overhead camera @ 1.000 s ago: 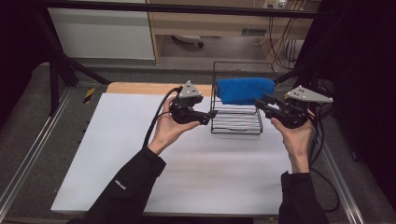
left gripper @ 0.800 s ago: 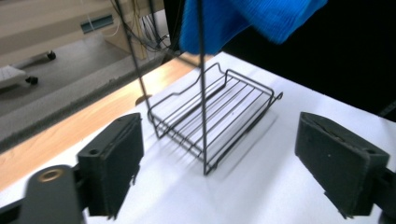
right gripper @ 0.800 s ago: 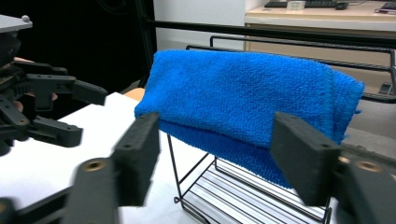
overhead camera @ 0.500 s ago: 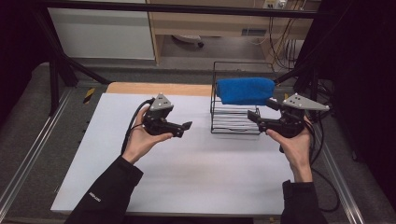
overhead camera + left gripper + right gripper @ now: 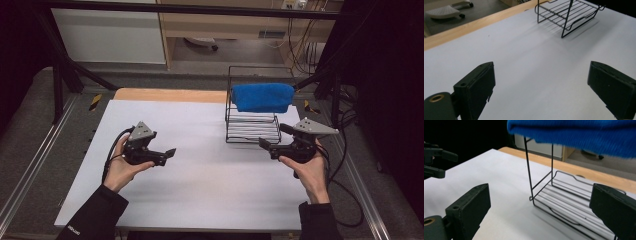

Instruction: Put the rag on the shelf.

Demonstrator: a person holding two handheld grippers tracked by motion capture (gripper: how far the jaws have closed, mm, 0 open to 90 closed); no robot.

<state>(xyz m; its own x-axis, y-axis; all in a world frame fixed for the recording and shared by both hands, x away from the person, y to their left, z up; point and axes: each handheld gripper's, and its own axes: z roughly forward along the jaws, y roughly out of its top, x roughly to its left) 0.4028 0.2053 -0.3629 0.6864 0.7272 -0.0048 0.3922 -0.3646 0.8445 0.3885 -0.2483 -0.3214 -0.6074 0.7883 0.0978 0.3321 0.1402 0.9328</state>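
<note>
A black wire rack [image 5: 252,127] stands at the back right of the white table [image 5: 200,195], and a folded blue towel [image 5: 263,97] lies across its top. My left gripper [image 5: 170,152] hovers over the table's left half, far from the rack, pointing right. Its jaws have just been opening and stand open with nothing between them [image 5: 541,82]. My right gripper [image 5: 263,143] sits just in front of the rack's right corner, also freshly opened and holding nothing [image 5: 539,212]. In the right gripper view the towel [image 5: 584,135] hangs above the rack [image 5: 564,197].
A wooden strip [image 5: 170,95] runs along the table's far edge. Metal rails [image 5: 30,170] flank the table on both sides. Cables [image 5: 345,165] trail from the right gripper. White cabinets [image 5: 110,35] and a shelf stand behind the table.
My left hand has swung left and toward the near edge, away from the rack. My right hand has sunk a little beside the rack. Both pairs of jaws stand wider.
</note>
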